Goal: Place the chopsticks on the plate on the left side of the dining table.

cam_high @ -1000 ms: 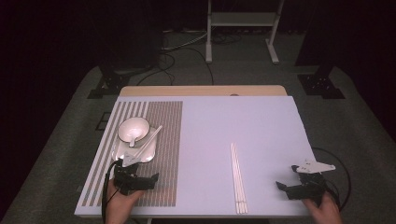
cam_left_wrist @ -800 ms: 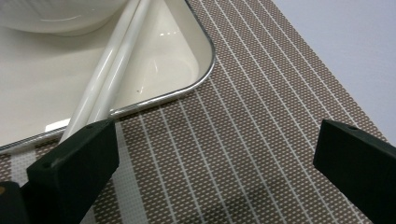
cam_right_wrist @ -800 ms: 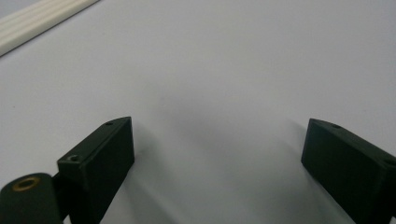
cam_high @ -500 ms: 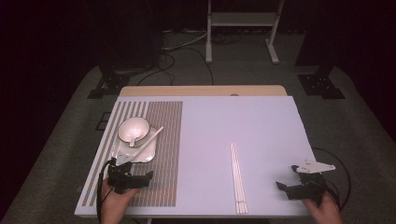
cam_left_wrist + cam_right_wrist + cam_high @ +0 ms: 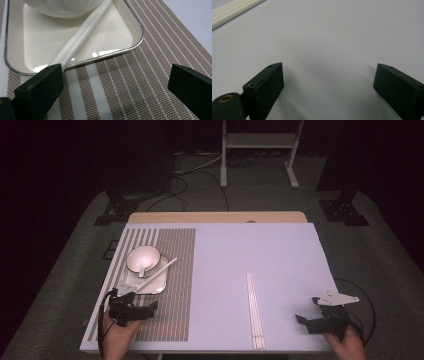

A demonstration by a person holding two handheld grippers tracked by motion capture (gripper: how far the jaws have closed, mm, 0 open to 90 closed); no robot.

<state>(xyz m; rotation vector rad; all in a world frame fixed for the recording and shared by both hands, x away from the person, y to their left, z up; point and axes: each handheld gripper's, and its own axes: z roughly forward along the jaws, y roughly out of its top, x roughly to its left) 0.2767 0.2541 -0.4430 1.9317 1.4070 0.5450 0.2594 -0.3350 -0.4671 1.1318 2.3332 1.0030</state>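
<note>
1. The left gripper (image 5: 131,309) sits low over the striped placemat (image 5: 170,285), its fingers (image 5: 40,87) spread wide and holding nothing.
2. Just ahead of it lies the spoon (image 5: 82,33), its long handle slanting across the square plate (image 5: 110,47) and overhanging the near rim beside the left finger; its head rests in the bowl (image 5: 142,258).
3. That overhang likely gives the fingers a free end to close on.
4. The right gripper (image 5: 322,319) rests on the bare counter (image 5: 260,250) at the near right, fingers (image 5: 265,86) also spread and empty.
5. White chopsticks (image 5: 254,310) lie together between the two grippers, well apart from the plate.
</note>
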